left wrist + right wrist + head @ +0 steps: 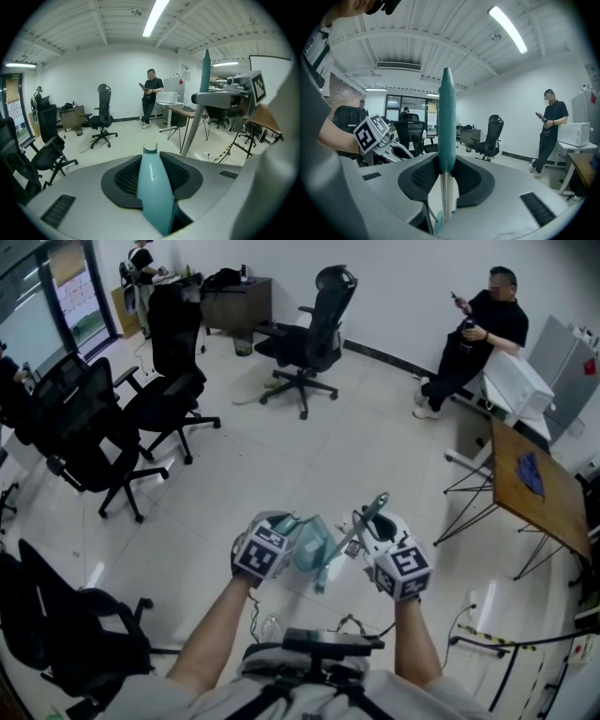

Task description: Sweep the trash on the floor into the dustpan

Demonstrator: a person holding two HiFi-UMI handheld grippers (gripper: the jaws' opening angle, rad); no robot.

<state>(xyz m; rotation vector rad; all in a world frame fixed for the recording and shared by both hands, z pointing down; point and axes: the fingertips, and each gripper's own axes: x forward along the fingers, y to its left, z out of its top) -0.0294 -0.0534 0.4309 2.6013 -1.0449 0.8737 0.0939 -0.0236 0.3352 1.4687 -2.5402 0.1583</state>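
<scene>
My left tongs [289,535] are closed partway on the dustpan [316,545]. The dustpan's handle [152,187], pale teal, runs straight up between the two dark pads. They press on it from both sides, and its open end pokes out just past the tips. The pan itself hangs in the air above the floor [309,456], just to the right of these tongs and between my two hands, with none of it touching the tiles

My right tongs [367,523] are likewise closed partway, on the broom [376,506]. Its darker teal grip [446,122] stands upright between the pads and rises well above the tips. The bare metal shaft [446,197] below the grip passes down through the gap

In the head view that shaft slants down and to the left from my right tongs and crosses the right edge of the dustpan. I cannot tell whether the two touch there. Both tongs sit side by side, near each other, in front of my waist. The left gripper view shows the right tongs up at its right with the grip pointing upward

Office chairs [309,334] stand on the far floor, well apart from what I hold. A wooden desk [553,502] is near the right edge, and a person [483,334] is by the far wall
</scene>
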